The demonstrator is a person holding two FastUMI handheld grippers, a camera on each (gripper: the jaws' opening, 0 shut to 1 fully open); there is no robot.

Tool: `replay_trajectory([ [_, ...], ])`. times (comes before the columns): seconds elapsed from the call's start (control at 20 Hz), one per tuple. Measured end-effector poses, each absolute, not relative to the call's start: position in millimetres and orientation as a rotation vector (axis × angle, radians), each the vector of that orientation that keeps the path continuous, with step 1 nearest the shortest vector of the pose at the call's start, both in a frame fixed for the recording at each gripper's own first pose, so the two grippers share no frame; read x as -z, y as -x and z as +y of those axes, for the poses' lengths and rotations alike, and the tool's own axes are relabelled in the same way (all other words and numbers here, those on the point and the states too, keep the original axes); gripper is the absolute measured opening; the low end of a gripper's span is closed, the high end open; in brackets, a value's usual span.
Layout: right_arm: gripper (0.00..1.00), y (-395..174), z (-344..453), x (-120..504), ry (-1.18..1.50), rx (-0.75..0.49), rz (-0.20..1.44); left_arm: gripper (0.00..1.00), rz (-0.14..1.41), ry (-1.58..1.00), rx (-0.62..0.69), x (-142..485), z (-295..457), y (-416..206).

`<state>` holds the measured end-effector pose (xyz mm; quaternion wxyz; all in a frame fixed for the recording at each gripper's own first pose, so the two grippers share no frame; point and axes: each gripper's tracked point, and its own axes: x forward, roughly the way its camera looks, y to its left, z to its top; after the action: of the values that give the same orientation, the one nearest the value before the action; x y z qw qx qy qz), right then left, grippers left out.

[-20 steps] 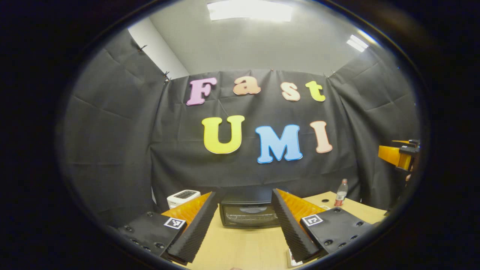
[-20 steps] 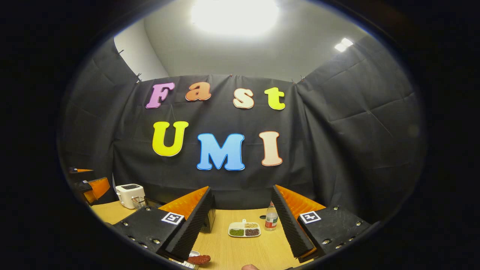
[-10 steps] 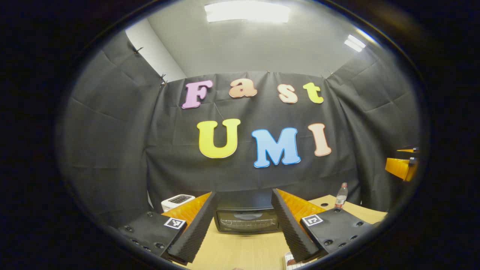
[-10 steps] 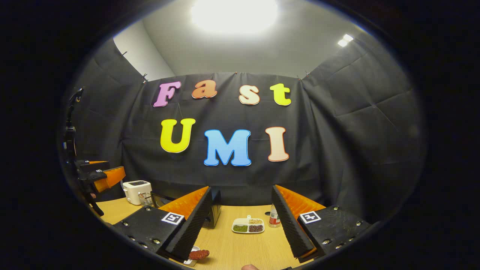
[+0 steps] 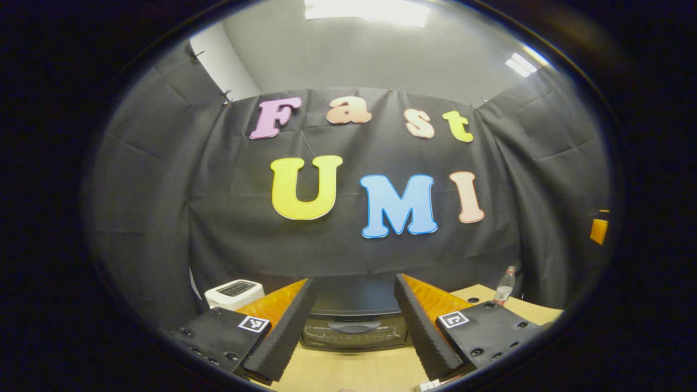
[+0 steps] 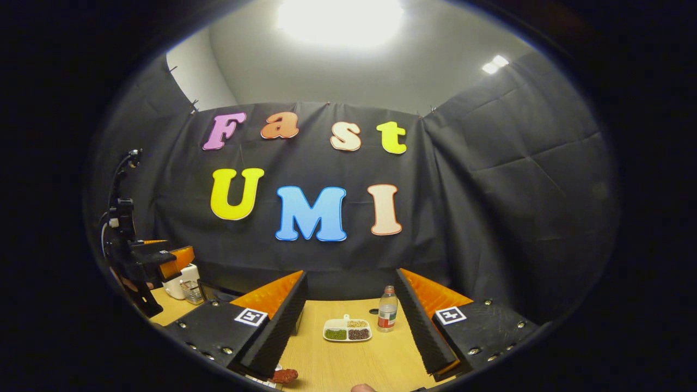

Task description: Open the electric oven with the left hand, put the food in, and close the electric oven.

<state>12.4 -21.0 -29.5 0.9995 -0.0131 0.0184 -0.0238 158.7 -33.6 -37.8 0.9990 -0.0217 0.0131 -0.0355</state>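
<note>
Two hand-held grippers are at work here, and both stand with jaws wide apart, gripping nothing. The left hand-held gripper [image 5: 351, 326] points at the electric oven [image 5: 354, 326], which sits at 6 o'clock in the left gripper view, framed between its fingers, door shut on the wooden surface [image 5: 348, 370]. The oven looks a rigid, fairly heavy metal-and-glass box, unlikely to slide; its door probably hinges low, so the place to take hold is the handle along the door's upper edge, which I cannot make out clearly. The right hand-held gripper [image 6: 351, 326] hovers over the food [image 6: 284, 375], a reddish sausage-like piece at 7 o'clock in the right gripper view, on a white plate [image 6: 267, 382]. It looks light, soft and perhaps greasy: pinch gently at mid-length.
</note>
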Motion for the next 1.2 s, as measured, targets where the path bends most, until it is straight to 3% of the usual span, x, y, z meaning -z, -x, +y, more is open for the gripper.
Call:
replay_trajectory([
  [0.05, 0.96, -14.5, -21.1, 28.8, 0.032, 0.065, 0.039, 0.97, 0.035, 0.048, 0.082, 45.2, -33.9, -171.8],
  [0.65, 0.96, -31.6, -13.0, 37.6, 0.096, 0.217, 0.072, 1.0, 0.218, 0.011, 0.161, 173.9, -53.8, -277.8],
  [1.2, 0.96, -30.8, -16.5, 37.8, 0.146, 0.237, 0.106, 0.97, 0.294, 0.012, 0.126, 231.3, -57.3, -292.5],
])
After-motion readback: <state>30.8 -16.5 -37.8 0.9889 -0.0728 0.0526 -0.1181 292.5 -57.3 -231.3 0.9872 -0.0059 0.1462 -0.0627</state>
